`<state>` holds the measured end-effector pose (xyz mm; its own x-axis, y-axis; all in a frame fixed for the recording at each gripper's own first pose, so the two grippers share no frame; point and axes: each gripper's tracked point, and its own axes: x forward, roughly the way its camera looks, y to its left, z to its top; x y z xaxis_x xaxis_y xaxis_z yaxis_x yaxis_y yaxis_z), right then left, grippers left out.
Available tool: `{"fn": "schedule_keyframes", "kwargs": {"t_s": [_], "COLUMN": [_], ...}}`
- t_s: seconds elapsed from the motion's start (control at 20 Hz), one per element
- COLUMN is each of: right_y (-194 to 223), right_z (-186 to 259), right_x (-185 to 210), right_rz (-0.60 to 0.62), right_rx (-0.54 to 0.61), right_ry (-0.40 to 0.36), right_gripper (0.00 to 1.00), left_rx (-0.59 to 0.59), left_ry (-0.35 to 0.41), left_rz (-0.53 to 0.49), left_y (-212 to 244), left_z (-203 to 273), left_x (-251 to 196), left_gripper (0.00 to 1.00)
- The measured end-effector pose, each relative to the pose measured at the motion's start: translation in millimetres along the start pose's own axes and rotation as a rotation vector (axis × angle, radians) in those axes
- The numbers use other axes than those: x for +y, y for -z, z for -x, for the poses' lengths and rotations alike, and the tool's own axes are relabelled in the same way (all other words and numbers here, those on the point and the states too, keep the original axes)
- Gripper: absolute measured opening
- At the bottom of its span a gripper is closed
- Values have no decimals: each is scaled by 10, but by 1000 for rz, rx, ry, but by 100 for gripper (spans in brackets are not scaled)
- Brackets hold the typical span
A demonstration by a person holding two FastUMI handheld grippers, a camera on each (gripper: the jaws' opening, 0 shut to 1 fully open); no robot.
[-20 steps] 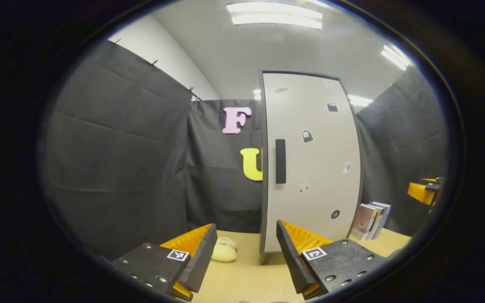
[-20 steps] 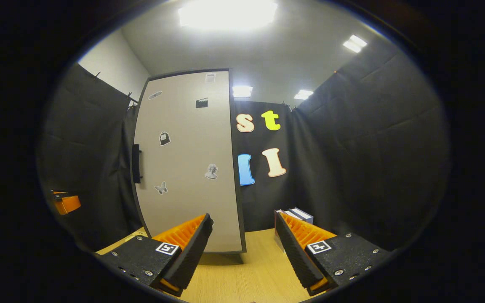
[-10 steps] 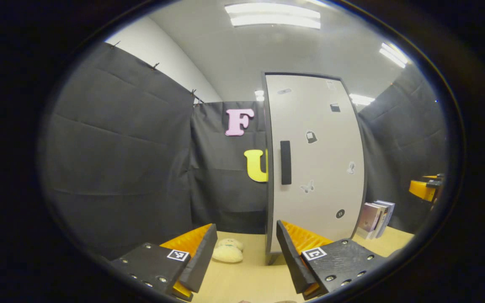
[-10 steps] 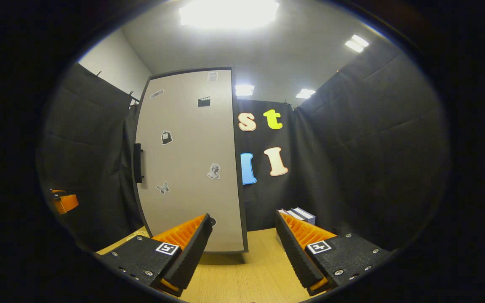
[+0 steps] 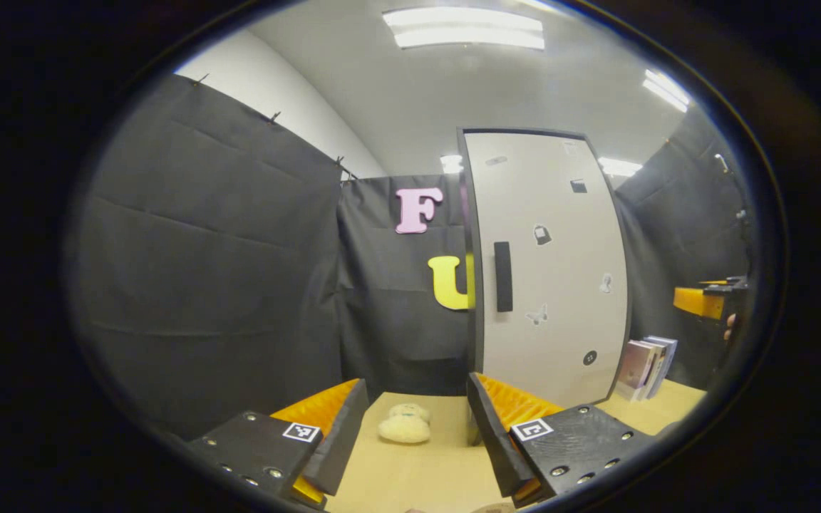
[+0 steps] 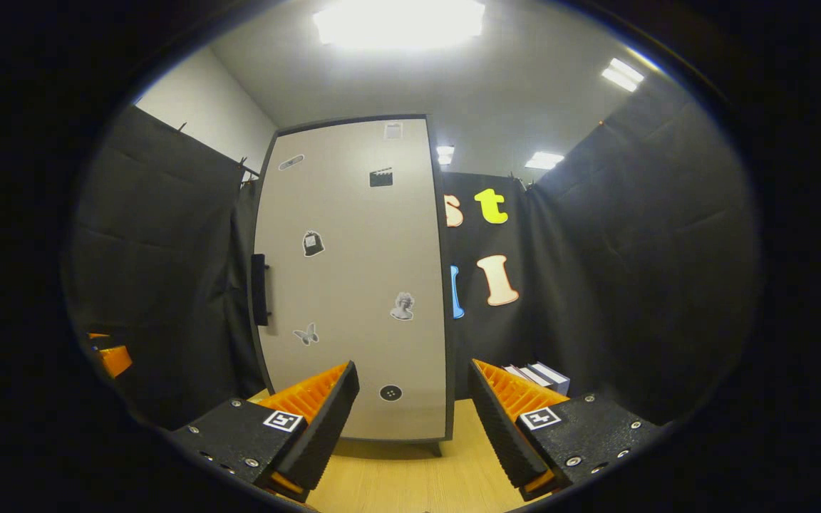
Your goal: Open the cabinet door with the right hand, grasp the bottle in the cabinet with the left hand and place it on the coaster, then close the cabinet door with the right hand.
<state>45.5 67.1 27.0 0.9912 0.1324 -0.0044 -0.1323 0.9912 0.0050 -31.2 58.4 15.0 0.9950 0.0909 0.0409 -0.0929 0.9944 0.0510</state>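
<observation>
Beyond the left gripper (image 5: 417, 427), jaws spread and empty, a fluffy cream plush toy (image 5: 405, 426) lies on the pale wooden table (image 5: 417, 477). The right gripper (image 6: 410, 420), likewise spread and empty, faces the tall, smooth grey cabinet door (image 6: 353, 285), closed, its slim black bar handle (image 6: 259, 289) at the left edge.

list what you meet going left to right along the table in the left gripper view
plush toy → cabinet door with its handle → books → right hand-held gripper at the edge

Cabinet door (image 5: 549, 271) shut: tall, pale grey panel with dark edging, upright on the worktop (image 5: 410, 470). Black vertical handle (image 5: 502, 276) near its left edge; small stickers scattered across the face.
</observation>
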Motion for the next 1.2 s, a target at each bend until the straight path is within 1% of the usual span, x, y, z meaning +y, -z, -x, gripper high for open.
{"fn": "schedule_keyframes", "kwargs": {"t_s": [0.2, 0.25, 0.55, 0.7, 1.0, 1.2], "right_y": [-87, -106, -296, -351, -337, -266], "right_z": [-175, -221, -535, -730, -1148, -1408], "right_x": [347, 434, 1039, 1309, 1881, 2173], "right_rz": [-37, -36, -89, -98, -48, -33], "right_rx": [-16, -18, -39, -44, -41, -28], "right_ry": [-60, -74, -176, -200, -244, -234], "right_gripper": [94, 94, 94, 94, 94, 92], "left_rx": [-1, 1, 15, 27, 48, 64], "left_ry": [-38, -49, -115, -146, -198, -215], "left_rz": [-5, -7, -12, -10, -9, -7], "left_y": [5, 9, 103, 169, 300, 394], "left_z": [123, 142, 231, 261, 324, 349], "left_x": [245, 310, 733, 944, 1388, 1624], "left_gripper": [87, 81, 81, 81, 81, 82]}}
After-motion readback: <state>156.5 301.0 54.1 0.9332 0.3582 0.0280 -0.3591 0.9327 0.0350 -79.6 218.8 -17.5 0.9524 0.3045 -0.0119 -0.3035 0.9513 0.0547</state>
